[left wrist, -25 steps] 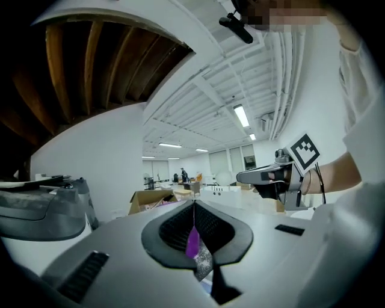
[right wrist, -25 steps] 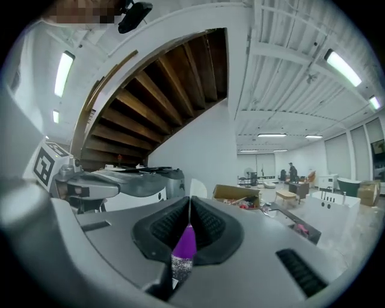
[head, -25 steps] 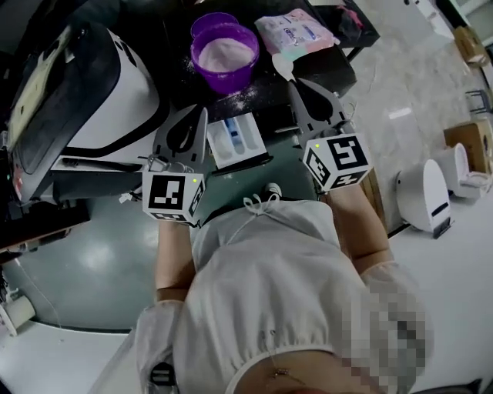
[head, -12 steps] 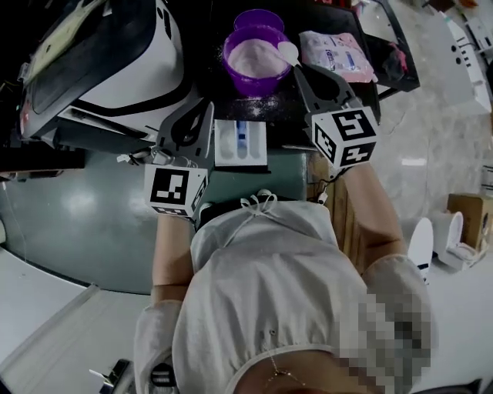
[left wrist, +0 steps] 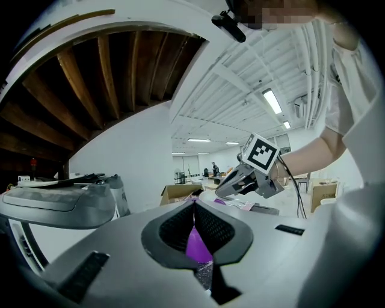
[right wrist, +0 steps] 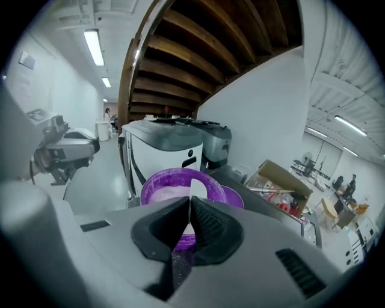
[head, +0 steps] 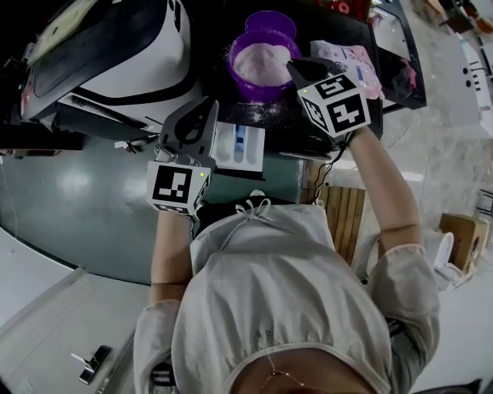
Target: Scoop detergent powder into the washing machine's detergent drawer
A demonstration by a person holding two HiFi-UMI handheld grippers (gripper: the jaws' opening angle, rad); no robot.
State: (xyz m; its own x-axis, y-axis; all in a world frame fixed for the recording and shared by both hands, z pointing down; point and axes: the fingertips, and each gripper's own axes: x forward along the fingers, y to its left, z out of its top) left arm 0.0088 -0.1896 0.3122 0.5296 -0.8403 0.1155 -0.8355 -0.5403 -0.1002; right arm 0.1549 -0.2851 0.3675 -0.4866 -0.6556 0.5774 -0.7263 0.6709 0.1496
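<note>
A purple bowl [head: 260,60] of pale detergent powder stands on the dark top beyond the white detergent drawer [head: 239,145], which is pulled out and has a blue insert. My right gripper [head: 296,68] is at the bowl's right rim, shut on a thin white scoop [right wrist: 190,192] seen edge-on against the bowl [right wrist: 180,191]. The scoop's head is hidden in the head view. My left gripper [head: 209,105] is just left of the drawer, shut with nothing in it. In the left gripper view the jaws [left wrist: 194,206] meet and the bowl [left wrist: 197,248] shows purple below them.
The white and black washing machine [head: 115,54] fills the upper left, close beside my left gripper. A pink detergent packet [head: 350,55] lies right of the bowl. A smaller purple lid or bowl [head: 269,21] sits behind it. Spilled powder [head: 258,109] dusts the top near the drawer.
My right gripper has carried the scoop forward from beside the drawer to the bowl's right rim. The left gripper has stayed beside the drawer.
</note>
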